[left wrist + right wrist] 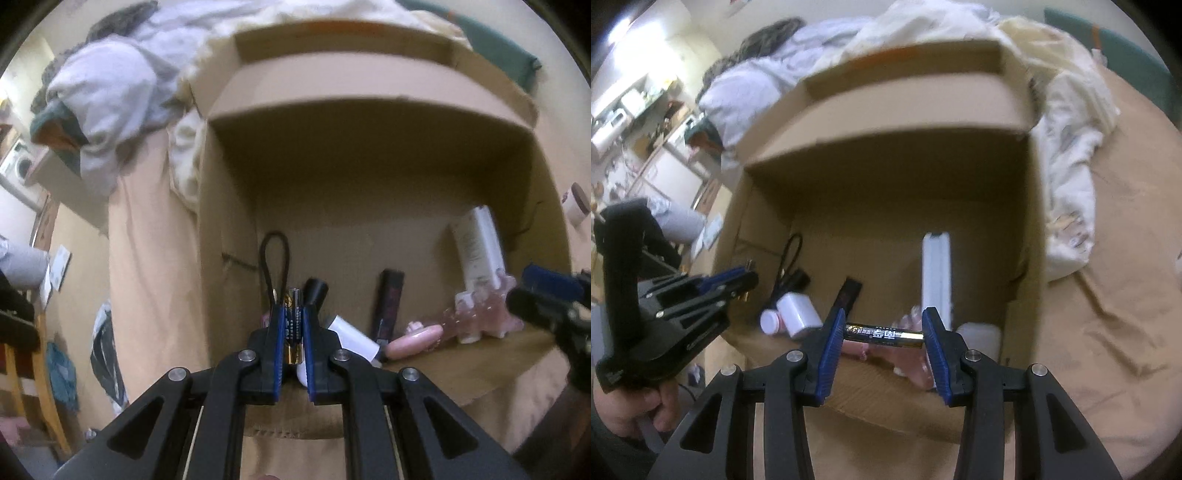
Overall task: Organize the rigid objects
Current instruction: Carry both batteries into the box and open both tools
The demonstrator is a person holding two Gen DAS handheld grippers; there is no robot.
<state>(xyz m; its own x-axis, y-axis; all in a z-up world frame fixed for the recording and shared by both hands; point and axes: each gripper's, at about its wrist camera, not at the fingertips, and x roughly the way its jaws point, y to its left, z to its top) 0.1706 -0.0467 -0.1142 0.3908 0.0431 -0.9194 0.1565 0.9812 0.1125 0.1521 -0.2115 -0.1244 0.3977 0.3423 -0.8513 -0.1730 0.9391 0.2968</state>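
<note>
While the left wrist view looks down into an open cardboard box (369,155), the left tongs (294,314) pinch a battery (294,321) lengthwise between their blue pads, its tip poking out above the box's near-left corner. Just beyond it lie a black cord loop (274,258), a black cap (316,290) and a white cylinder (354,338). A dark slim case (388,306) stands mid-floor, a pink oval piece (413,341) beside it, and a white tube (480,247) leans against the right wall. The far half of the box floor is bare. The right tongs (546,299) enter at the right edge, above the box's right rim.

From the right wrist view, the right tongs (884,334) are spread wide yet clamp a second battery (884,334) end to end, crosswise, over the near rim of the box (886,122). The white tube (936,273) stands upright ahead, a white bottle (796,314) to the left. The left tongs (738,280) hang at the box's left wall. Tan bedding (1108,295) surrounds the box, lying open to the right.
</note>
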